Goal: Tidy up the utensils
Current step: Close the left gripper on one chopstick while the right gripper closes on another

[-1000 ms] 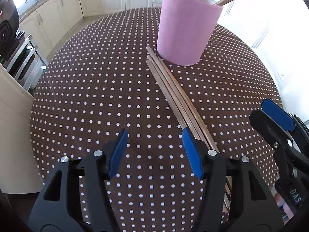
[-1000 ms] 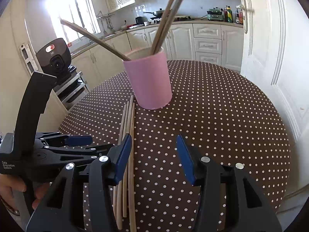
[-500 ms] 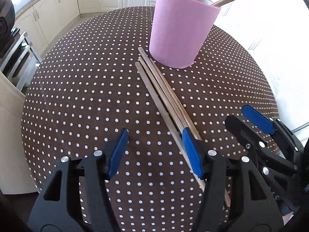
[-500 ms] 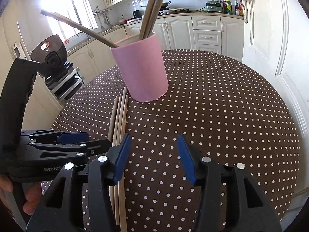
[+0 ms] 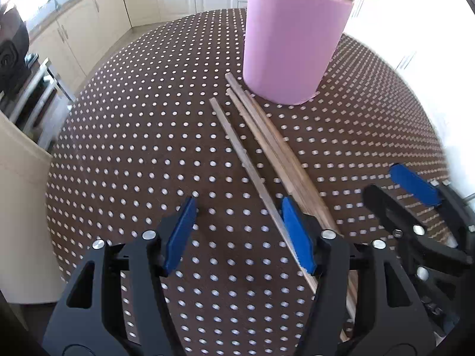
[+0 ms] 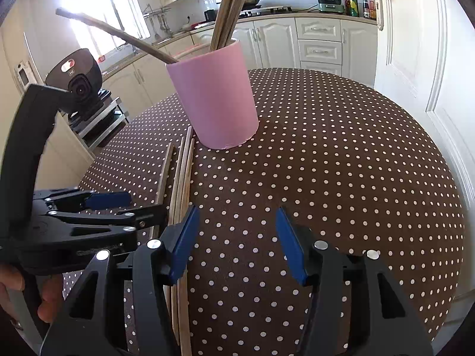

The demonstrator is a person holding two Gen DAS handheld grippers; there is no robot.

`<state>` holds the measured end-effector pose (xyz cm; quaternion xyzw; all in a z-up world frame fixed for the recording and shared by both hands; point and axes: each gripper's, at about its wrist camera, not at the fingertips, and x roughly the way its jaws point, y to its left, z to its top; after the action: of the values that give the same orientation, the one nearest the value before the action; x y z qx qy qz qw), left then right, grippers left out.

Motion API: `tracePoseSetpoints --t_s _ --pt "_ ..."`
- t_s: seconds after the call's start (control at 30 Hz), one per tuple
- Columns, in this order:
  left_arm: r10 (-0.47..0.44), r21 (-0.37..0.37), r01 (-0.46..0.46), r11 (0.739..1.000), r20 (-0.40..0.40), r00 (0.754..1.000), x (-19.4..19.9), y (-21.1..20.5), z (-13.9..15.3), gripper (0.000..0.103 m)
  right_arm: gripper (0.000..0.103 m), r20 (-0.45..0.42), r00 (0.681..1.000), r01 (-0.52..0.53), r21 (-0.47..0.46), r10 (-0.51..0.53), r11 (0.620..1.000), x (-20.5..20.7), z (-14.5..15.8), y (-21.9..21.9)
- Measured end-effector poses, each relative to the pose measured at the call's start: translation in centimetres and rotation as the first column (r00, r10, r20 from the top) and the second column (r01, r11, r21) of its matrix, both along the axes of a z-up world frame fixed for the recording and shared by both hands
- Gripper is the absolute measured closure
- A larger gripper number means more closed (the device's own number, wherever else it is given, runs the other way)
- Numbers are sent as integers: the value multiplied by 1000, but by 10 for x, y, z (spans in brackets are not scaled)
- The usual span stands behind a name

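A pink cup (image 5: 292,41) stands on the dotted brown table (image 5: 148,148) and holds several wooden chopsticks (image 6: 230,12). Several more chopsticks (image 5: 267,148) lie flat in front of it; one chopstick (image 5: 237,145) lies slightly apart on the left. My left gripper (image 5: 240,231) is open and empty low over the table, with the lone chopstick running in beside its right finger. My right gripper (image 6: 234,237) is open and empty, just right of the lying chopsticks (image 6: 182,184). The pink cup (image 6: 215,98) shows ahead of it. Each gripper shows in the other's view.
The round table's edge (image 6: 430,178) curves close on the right. White kitchen cabinets (image 6: 320,44) and a door (image 6: 421,44) stand behind. A metal rack (image 5: 32,95) with a dark appliance and a beige bin (image 5: 20,222) stand left of the table.
Both grippers have moved forward toward the cup and lower. One chopstick has slid apart from the bundle, to the left. Both grippers stay open.
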<state>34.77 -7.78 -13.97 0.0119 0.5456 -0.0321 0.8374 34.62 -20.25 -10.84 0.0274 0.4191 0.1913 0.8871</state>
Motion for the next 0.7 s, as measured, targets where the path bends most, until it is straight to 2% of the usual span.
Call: tracePoseSetpoints --t_s 0.2,0.33,0.47,0.57,0.7 --pt "-47 1 47 999 -25 999 10 14 5 55 52 -49 996 -70 -24 69 997 11 3 17" --pt "-52 -5 52 999 -38 998 18 31 5 68 52 -98 989 -113 -34 109 993 23 -3 34" --pt "-32 -58 29 998 -50 998 30 51 5 72 60 -112 986 -131 -37 126 991 30 -4 47" --pt "-41 -51 39 998 -46 998 37 58 3 73 67 -124 985 -131 -72 121 989 37 -6 55" --pt "-53 -52 51 997 -43 998 42 60 2 74 70 -130 984 -131 -77 121 988 44 -8 61"
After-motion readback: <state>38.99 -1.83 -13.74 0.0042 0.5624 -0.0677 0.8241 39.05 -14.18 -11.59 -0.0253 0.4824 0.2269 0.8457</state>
